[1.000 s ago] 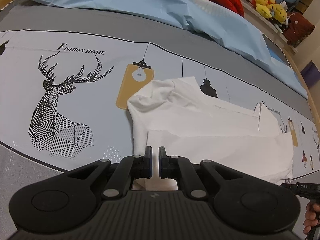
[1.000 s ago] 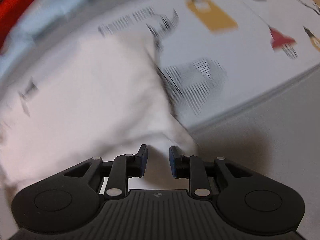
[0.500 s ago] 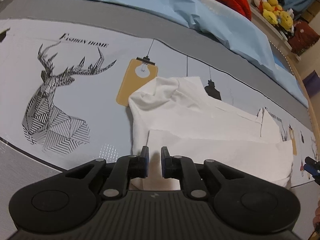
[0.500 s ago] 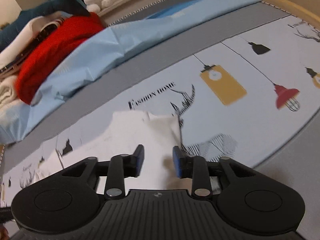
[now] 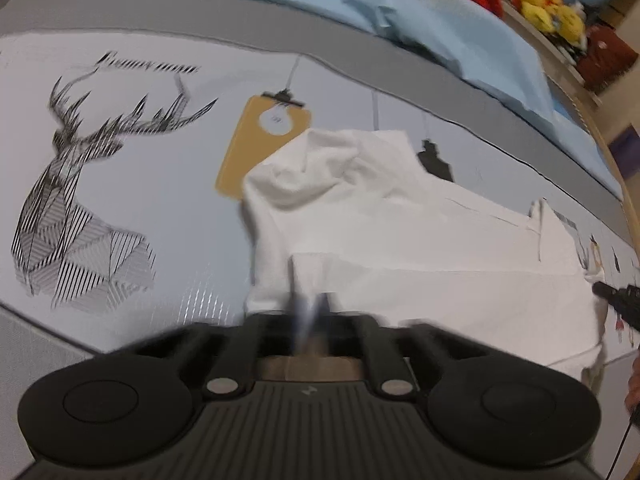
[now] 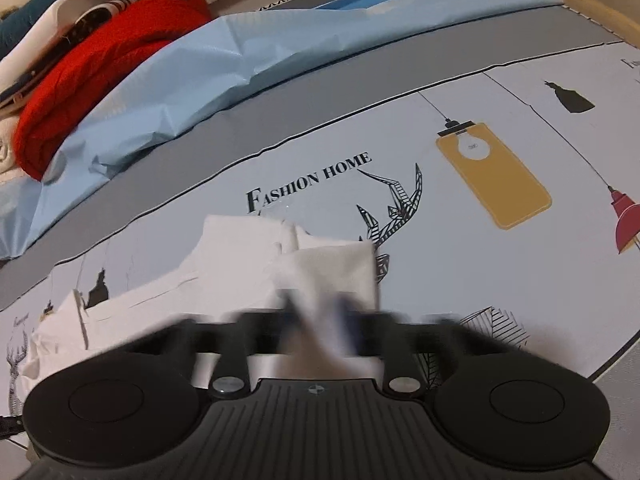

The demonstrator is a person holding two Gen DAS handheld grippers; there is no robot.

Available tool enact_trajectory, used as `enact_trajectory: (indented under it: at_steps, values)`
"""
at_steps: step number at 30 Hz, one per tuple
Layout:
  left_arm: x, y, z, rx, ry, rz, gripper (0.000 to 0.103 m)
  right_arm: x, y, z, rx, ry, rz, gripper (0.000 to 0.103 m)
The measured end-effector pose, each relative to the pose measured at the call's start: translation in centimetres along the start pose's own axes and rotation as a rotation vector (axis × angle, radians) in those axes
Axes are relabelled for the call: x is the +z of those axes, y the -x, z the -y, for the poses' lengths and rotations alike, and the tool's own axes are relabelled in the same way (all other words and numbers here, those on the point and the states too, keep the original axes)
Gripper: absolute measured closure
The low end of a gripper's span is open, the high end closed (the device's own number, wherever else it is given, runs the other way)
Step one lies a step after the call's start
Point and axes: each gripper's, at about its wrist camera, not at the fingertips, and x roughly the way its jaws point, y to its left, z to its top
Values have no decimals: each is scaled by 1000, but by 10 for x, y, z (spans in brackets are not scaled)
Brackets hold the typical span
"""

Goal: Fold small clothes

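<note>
A white garment (image 5: 400, 240) lies partly folded on the printed bedcover (image 5: 140, 184). Its crumpled end is to the left and a folded layer runs along the near side. My left gripper (image 5: 310, 308) is blurred at that layer's left corner, its jaws closing with the cloth between the fingers. In the right wrist view the same garment (image 6: 240, 264) stretches away to the left. My right gripper (image 6: 320, 314) is also blurred, jaws closing on the near right corner, and white cloth shows between its fingers. The right gripper's tip (image 5: 616, 300) shows at the garment's far right end.
A crumpled light-blue sheet (image 5: 400, 12) lies along the back of the bed. A red knit (image 6: 100, 68) and other clothes are piled on it. Yellow plush toys (image 5: 552, 4) sit on a ledge beyond. The bed's wooden rim (image 6: 580, 4) curves at the right.
Both pairs of jaws have closed from a small gap onto the white cloth. The left gripper sank toward the garment's near corner. The right gripper swung round to the corner by the deer print.
</note>
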Motion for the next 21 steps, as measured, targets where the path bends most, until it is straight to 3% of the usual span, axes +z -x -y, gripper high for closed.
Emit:
enact_trajectory:
  at_steps: [5, 7, 8, 9, 10, 13, 19, 21]
  values:
    - [13, 33, 7, -40, -19, 204, 100, 12, 27, 3, 53, -72, 155, 99]
    - [14, 39, 13, 1, -43, 268, 99, 14, 29, 1, 53, -51, 166, 92]
    - [14, 39, 14, 37, -52, 267, 98, 14, 26, 1, 27, -43, 142, 85]
    - [15, 36, 14, 63, -53, 241, 96, 13, 23, 4, 0, -43, 107, 68]
    - [15, 33, 12, 67, -43, 211, 96, 11, 22, 7, -13, -43, 86, 59]
    - [14, 32, 8, 56, -31, 191, 96, 7, 32, 13, -22, 24, 77, 59]
    - [12, 36, 0, 15, 1, 178, 96, -12, 51, 1, 119, 281, 7, 61]
    - [11, 34, -5, -7, 51, 162, 96, -28, 51, -8, 105, 392, -12, 61]
